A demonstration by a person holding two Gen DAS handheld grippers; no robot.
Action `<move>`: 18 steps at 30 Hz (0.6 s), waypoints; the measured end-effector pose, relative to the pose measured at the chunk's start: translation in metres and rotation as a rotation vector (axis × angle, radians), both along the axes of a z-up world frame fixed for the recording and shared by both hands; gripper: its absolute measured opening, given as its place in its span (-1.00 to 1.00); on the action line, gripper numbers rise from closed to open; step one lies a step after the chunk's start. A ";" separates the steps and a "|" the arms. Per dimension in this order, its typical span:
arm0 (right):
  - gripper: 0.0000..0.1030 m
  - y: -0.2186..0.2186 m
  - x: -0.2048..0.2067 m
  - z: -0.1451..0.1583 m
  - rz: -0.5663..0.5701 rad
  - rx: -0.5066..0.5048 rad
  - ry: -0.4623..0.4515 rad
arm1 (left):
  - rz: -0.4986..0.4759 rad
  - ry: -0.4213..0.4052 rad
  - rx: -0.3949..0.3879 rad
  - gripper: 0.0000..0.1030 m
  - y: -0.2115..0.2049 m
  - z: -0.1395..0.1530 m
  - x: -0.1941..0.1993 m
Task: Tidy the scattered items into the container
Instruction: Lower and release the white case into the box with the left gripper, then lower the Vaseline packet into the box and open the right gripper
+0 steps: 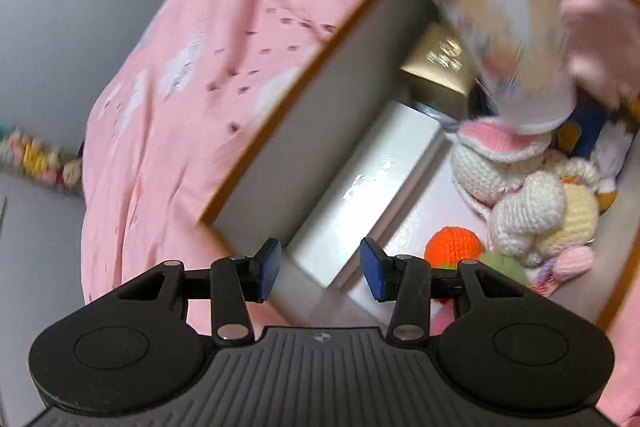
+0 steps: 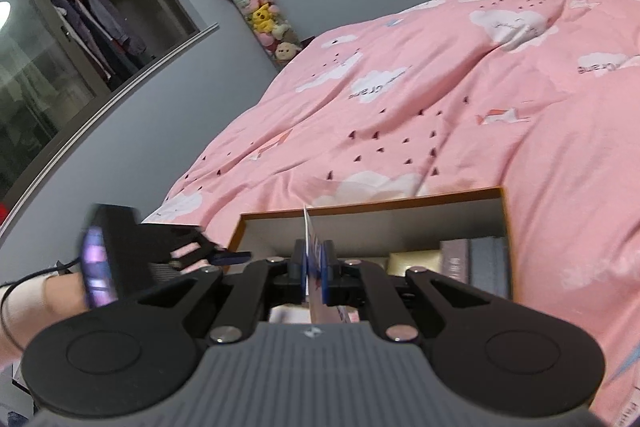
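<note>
My right gripper [image 2: 316, 267] is clamped on a thin card [image 2: 310, 247] over the box [image 2: 372, 215] on the bed's near edge, left gripper [image 1: 320, 269] parted & empty, crochet toys [image 1: 520, 195] + boxes already inside, so prob. nearly done.

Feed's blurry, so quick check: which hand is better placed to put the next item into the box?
Right. The right gripper is already shut on a thin card, poised over the open box. The left gripper is open and holds nothing.
</note>
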State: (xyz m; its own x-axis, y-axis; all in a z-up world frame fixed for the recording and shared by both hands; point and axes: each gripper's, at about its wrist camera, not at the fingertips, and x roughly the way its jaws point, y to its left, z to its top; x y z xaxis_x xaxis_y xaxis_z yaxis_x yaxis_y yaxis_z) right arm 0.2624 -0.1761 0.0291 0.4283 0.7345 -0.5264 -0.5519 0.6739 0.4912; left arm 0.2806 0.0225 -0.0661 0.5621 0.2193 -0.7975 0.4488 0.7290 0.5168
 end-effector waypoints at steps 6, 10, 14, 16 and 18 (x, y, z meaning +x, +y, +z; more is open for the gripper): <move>-0.86 0.041 0.008 -0.011 0.055 -0.020 -0.006 | 0.079 -0.093 -0.140 -0.03 0.008 0.040 -0.030; -0.86 0.067 0.015 -0.026 0.071 -0.053 -0.012 | 0.159 -0.130 -0.236 -0.03 0.017 0.054 -0.042; -0.86 0.081 0.018 -0.045 0.061 -0.106 -0.022 | 0.262 -0.148 -0.304 -0.03 0.026 0.055 -0.048; -0.86 0.084 0.018 -0.055 0.052 -0.130 -0.024 | 0.307 -0.156 -0.319 -0.03 0.028 0.053 -0.053; -0.86 0.084 0.016 -0.063 0.049 -0.145 -0.027 | 0.343 -0.161 -0.335 -0.03 0.029 0.051 -0.059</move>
State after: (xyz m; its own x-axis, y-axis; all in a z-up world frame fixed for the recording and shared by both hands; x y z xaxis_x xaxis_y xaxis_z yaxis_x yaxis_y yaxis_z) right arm 0.2786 -0.0918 -0.0335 0.4093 0.6721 -0.6171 -0.5977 0.7085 0.3752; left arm 0.2217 0.0513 -0.0153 0.6245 0.1594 -0.7646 0.0884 0.9583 0.2719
